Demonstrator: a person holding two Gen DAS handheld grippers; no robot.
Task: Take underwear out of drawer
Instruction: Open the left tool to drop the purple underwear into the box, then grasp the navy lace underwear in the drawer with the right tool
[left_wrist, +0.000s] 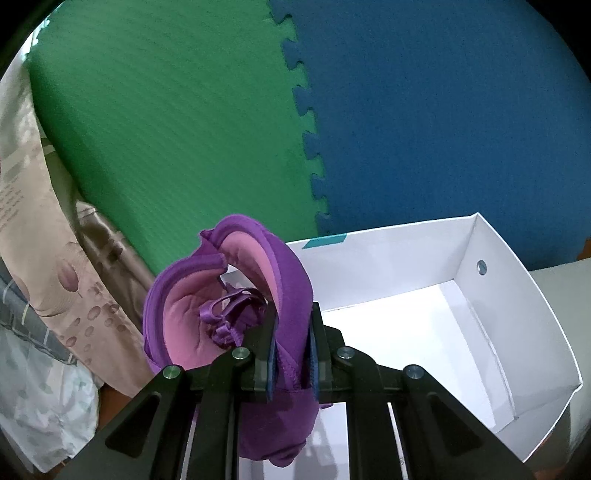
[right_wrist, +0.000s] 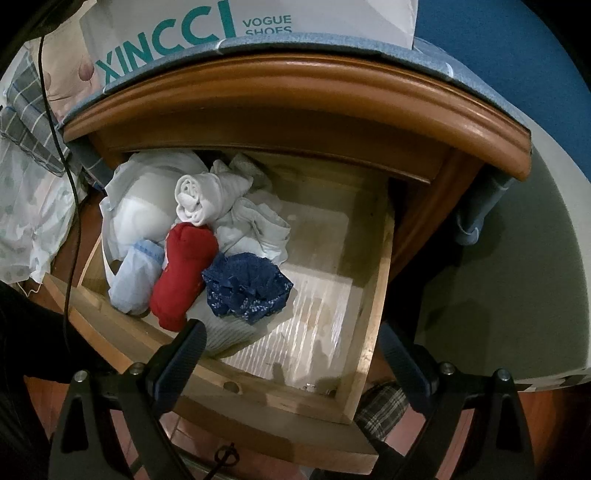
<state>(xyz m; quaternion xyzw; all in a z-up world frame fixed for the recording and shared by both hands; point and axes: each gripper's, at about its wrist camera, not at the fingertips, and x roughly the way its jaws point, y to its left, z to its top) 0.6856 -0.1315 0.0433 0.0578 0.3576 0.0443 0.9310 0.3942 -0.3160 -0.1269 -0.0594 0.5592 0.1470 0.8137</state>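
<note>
Up front, the left tongs (left_wrist: 291, 354) point slantwise downward and are pinching a purple bra (left_wrist: 236, 295) by one cup, the fabric squeezed between the two blue-lined pads (left_wrist: 272, 363); the other cup, its pink lining and a knot of purple straps bulge out to the left of the grip. The bra hangs above the near left corner of an open white cardboard box (left_wrist: 491, 295), which shows nothing inside. The right tongs (right_wrist: 295, 354) point steeply down over the pulled-out wooden drawer (right_wrist: 373, 295), their fingers (right_wrist: 181, 354) spread wide with nothing between them, one near each front corner of the drawer.

Only the left wrist view shows the bra, the inside of the box, and the wall mats behind it: one green (left_wrist: 166, 122), one blue (left_wrist: 443, 110), joined by a toothed seam. Only the right wrist view shows the drawer and the wooden nightstand top (right_wrist: 295, 96) above it, with a white printed box side (right_wrist: 258, 22) standing on top.

The drawer holds a heap crowded into its left half: one red piece (right_wrist: 184, 273), one dark blue lace piece (right_wrist: 247, 291), one pale blue piece (right_wrist: 136, 277), one rolled white piece (right_wrist: 195, 199), and further white garments (right_wrist: 140, 206) too tangled to count. The right half shows bare lining (right_wrist: 317, 302).
</note>
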